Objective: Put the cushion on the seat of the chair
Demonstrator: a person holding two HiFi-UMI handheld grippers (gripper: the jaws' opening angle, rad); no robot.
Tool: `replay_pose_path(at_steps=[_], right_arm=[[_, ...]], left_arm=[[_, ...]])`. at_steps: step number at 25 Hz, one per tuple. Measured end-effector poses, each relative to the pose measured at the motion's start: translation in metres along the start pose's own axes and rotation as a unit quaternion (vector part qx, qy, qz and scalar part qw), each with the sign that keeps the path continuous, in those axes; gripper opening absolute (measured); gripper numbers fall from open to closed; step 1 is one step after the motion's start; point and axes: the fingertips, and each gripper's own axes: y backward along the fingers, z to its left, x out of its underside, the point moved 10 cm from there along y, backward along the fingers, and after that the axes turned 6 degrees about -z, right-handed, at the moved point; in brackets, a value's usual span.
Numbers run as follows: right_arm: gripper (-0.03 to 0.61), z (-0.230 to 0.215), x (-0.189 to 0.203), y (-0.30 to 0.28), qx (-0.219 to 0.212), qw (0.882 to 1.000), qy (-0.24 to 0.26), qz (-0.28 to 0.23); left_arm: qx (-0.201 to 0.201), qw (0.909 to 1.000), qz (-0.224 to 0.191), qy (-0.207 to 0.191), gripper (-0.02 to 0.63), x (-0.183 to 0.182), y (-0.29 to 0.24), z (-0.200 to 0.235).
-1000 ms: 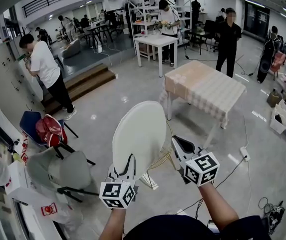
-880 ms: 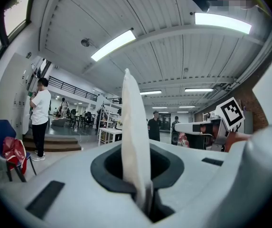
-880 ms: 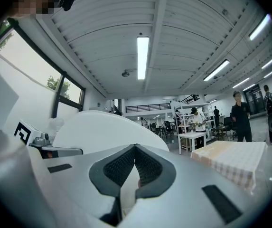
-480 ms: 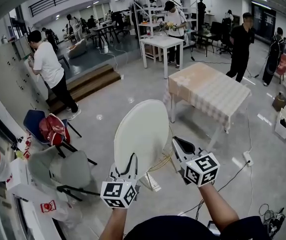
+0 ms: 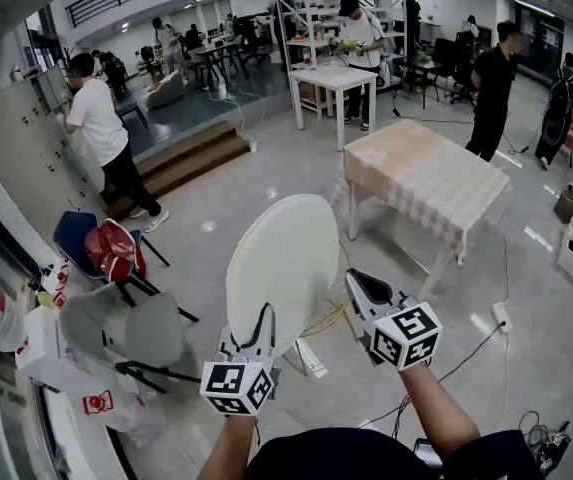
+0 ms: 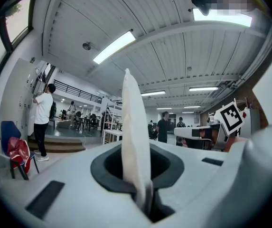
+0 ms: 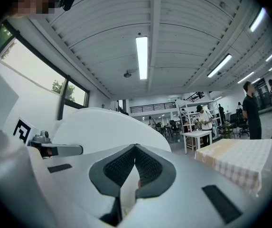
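Observation:
A round white cushion (image 5: 281,268) stands on edge in front of me, held up off the floor. My left gripper (image 5: 249,333) is shut on its lower rim. In the left gripper view the cushion (image 6: 133,141) rises edge-on between the left gripper's (image 6: 136,151) pads. My right gripper (image 5: 358,283) is level beside the cushion's right edge, apart from it, shut with nothing between its pads (image 7: 147,167). The cushion (image 7: 102,127) fills the left of the right gripper view. A blue chair (image 5: 78,240) with a red bag and a grey chair (image 5: 131,333) stand at the left.
A table with a checked cloth (image 5: 421,173) stands ahead to the right, with a white table (image 5: 336,78) behind it. Wooden steps (image 5: 181,163) lie ahead to the left. Several people stand around the room. Cables (image 5: 466,343) and a power strip (image 5: 309,358) lie on the floor.
Both grippers and the cushion have drifted a little across the room together, and the background has shifted. The grip on the cushion is the same.

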Motion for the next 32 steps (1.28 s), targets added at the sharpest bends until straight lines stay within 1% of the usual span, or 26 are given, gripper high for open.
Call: replay_pose_path(at_steps=[8,18,23,32], right_arm=[[0.02,-0.001,0.004,-0.009,-0.006,1.0,-0.003,0.005],[0.02,-0.013,0.015,-0.031,-0.001,1.0,-0.005,0.017],[0.02,-0.021,0.018,-0.052,0.003,1.0,-0.006,0.02],[0.02,-0.036,0.026,-0.094,-0.003,1.0,-0.008,0.026]], left_arm=[[-0.011,0.9999,-0.002,0.01,0.052,0.001,-0.001,0.004],[-0.006,0.9998,0.002,0.017,0.052,0.011,-0.026,0.021],[-0.006,0.9998,0.004,0.021,0.052,0.013,-0.04,0.037],[-0.016,0.9995,0.007,0.025,0.052,0.018,-0.071,0.066]])
